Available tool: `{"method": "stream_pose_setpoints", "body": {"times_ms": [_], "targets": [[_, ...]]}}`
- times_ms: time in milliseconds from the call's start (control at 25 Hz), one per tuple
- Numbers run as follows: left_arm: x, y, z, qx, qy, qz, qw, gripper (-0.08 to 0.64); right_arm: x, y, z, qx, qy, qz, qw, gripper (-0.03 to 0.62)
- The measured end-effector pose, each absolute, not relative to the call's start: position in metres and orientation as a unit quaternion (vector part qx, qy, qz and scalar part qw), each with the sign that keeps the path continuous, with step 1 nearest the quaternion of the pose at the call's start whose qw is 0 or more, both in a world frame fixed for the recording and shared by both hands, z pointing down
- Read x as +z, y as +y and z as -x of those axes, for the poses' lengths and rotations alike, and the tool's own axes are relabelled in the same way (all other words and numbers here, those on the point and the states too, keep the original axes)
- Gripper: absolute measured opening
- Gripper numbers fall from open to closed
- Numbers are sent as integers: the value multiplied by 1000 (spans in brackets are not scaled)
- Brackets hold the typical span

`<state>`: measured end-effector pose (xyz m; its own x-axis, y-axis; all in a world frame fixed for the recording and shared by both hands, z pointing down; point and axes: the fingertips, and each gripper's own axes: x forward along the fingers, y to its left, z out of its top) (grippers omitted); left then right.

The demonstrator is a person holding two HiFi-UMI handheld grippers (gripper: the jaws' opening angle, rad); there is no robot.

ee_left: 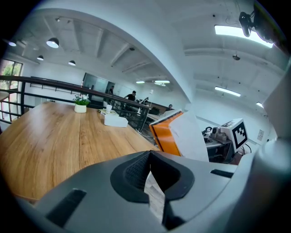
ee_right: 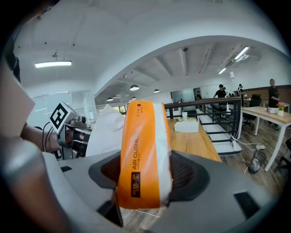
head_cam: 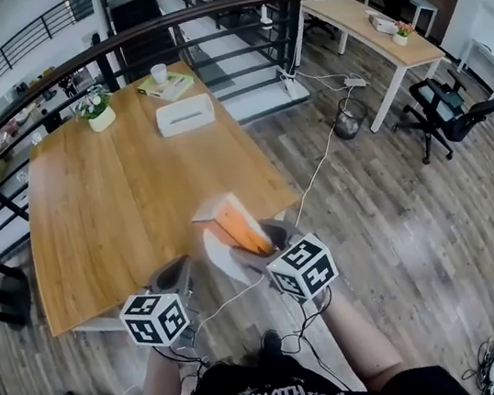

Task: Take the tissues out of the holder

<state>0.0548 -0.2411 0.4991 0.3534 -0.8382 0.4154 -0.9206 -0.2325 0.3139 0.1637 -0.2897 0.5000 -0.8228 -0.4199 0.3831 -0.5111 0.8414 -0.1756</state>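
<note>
The right gripper's fingers (ee_right: 187,175) are spread wide and pinch an orange tissue pack (ee_right: 143,154) by its two flanks. In the right gripper view I see the pack standing on end between the pads, with its printed face towards the camera. The left gripper's fingers (ee_left: 135,172) are drawn almost together. A pale sliver shows in the slit between them, and I cannot tell whether it is tissue or floor.

In the head view the right gripper (head_cam: 255,237) holds the pack aloft and tilted, at the near edge of the wooden table (head_cam: 119,212). A white tissue sheet (ee_left: 188,136) hangs loose from the pack's side facing the left gripper (head_cam: 177,273). It sits near that gripper, and I see no contact between them. The two grippers are side by side and close to my body, with their marker cubes towards the head camera.

The white tissue holder (head_cam: 185,115) lies flat on the far part of the table, well apart from the pack, with its top slot facing up. A potted plant (head_cam: 98,108) is to the holder's left. A white cup (head_cam: 159,73) stands on a book (head_cam: 172,87) just behind the holder.
</note>
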Motion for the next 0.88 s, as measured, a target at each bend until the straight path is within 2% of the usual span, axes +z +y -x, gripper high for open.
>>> {"method": "stream_pose_setpoints", "body": {"times_ms": [240,560,880], "targets": [[492,-215,-56,83,-523,-812,243,11,493,-264,-157,154,-934,-282,157,290],[492,-142,26,79,-521,-812,252,11,478,-191,-96,172,-928,-303,132,290],[483,-73,62,77,-497,-833,231,11,475,-114,-56,170,-921,-327,129,290]]}}
